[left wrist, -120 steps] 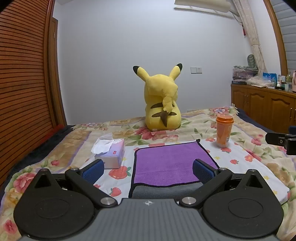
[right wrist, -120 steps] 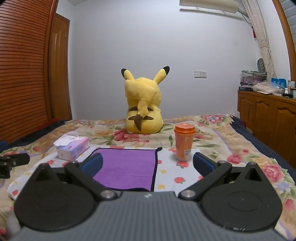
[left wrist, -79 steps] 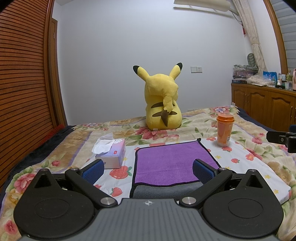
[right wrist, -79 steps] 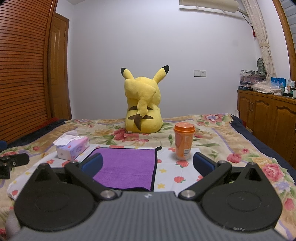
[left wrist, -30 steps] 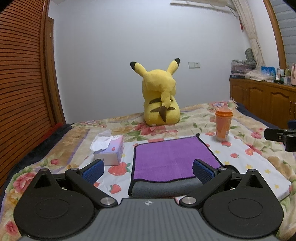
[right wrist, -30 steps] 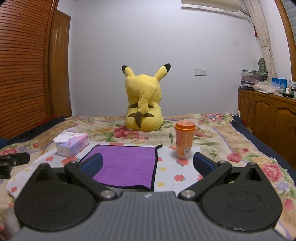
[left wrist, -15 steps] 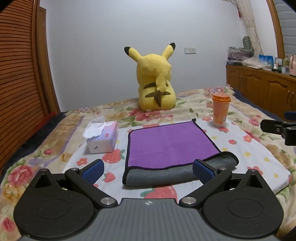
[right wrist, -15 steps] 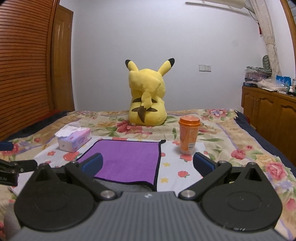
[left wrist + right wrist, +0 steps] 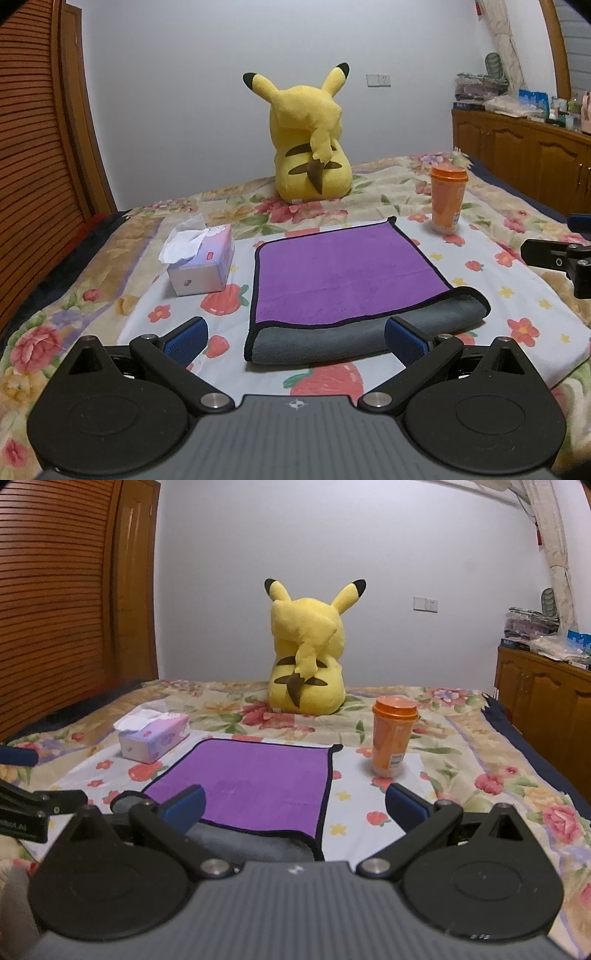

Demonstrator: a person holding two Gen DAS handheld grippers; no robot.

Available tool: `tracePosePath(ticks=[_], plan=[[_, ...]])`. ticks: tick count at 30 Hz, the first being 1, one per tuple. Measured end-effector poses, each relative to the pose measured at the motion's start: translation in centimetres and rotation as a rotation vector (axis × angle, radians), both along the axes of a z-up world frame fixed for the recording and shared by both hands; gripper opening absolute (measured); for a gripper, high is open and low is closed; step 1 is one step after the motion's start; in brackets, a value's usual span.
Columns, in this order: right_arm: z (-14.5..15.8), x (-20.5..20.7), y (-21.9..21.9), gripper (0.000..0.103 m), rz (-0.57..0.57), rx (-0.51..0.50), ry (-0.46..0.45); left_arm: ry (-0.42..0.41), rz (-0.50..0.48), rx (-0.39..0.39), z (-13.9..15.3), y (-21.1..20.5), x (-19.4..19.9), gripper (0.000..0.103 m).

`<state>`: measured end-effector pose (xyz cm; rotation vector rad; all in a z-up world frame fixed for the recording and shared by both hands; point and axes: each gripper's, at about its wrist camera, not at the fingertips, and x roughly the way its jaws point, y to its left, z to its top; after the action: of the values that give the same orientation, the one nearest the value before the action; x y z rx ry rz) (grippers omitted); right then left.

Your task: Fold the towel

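A towel [image 9: 343,269], purple on top with a black hem and a grey underside, lies flat on the flowered bedspread, its near edge rolled over to show grey. It also shows in the right wrist view [image 9: 255,779]. My left gripper [image 9: 295,336] is open and empty, just short of the towel's near edge. My right gripper [image 9: 295,805] is open and empty, above the towel's near right corner. The right gripper's tip shows at the right edge of the left wrist view [image 9: 557,262].
A tissue box [image 9: 201,260] stands left of the towel. An orange cup [image 9: 447,199] stands at its far right. A yellow plush toy [image 9: 308,147] sits behind. Wooden cabinets [image 9: 524,147] line the right wall, a slatted wardrobe [image 9: 33,155] the left.
Both grippers have risen and tilted down, so the towel's grey near fold shows fully now. The towel and other objects have not moved. Both grippers stay open.
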<state>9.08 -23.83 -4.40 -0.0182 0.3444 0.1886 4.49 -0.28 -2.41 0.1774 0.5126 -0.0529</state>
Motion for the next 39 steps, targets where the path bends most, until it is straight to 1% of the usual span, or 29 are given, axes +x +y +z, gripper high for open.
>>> tracePosePath(ticks=[10,19,26,32,39], plan=[[-1.1,2.3,0.5,0.103,0.006,-0.015,0.057,0.037,0.011,-0.002,-0.5,0.7,2.8,0.103],[-1.9,4.5,1.3,0.103,0.038,-0.041,0.101,0.057,-0.006,-0.006,-0.8,1.2,4.9,0.103],[-2.6,5.9,1.9,0.103,0.065,-0.061,0.132,0.077,-0.003,-0.019,-1.3,2.4,6.9,0.103],[-3.3,7.4,2.0,0.103,0.069,-0.057,0.158,0.097,0.000,-0.031,-1.8,3.4,8.5,0.103],[-3.9,8.4,2.2,0.103,0.073,-0.060,0.188,0.124,0.000,-0.051,-2.3,4.5,10.2,0.099]])
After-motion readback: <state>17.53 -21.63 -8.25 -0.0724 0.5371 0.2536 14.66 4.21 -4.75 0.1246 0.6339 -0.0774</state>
